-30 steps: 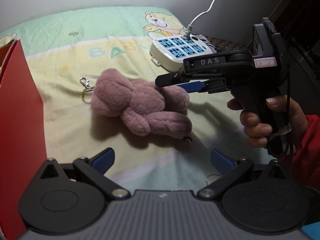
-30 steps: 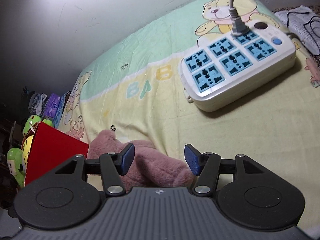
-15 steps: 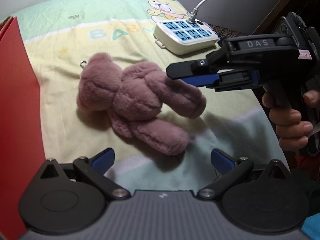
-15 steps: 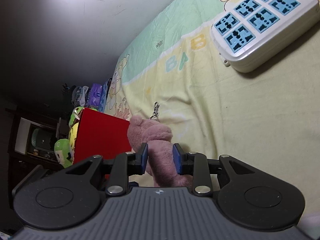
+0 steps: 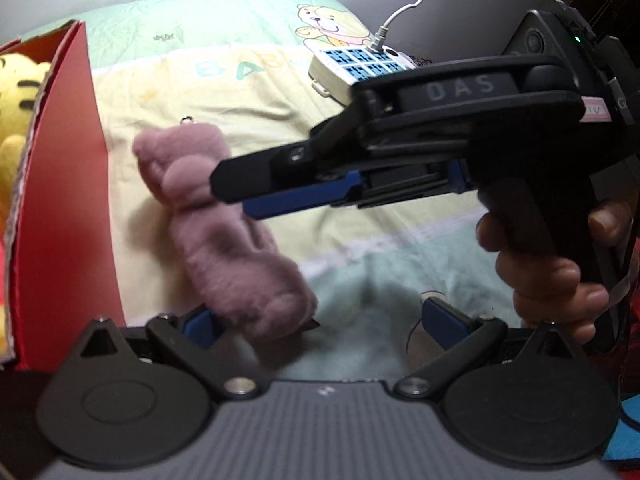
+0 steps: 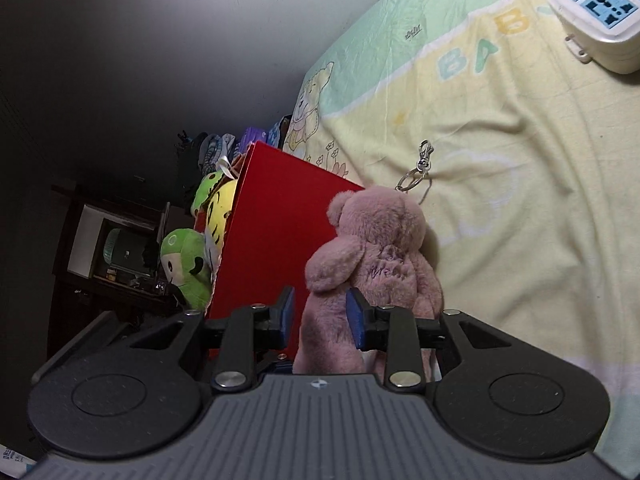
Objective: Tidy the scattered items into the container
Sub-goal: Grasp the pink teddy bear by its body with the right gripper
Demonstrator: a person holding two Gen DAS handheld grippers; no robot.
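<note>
The right gripper (image 6: 320, 316) is clenched on the pink bear (image 6: 372, 256), whose long axis runs toward 12 o'clock, with the red box (image 6: 280, 232) just beside it at 10 o'clock, while the left gripper (image 5: 316, 320) hangs released.

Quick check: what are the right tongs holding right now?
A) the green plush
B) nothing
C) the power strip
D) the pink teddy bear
D: in the right wrist view the right tongs are closed on the pink teddy bear, beside the red box.
</note>
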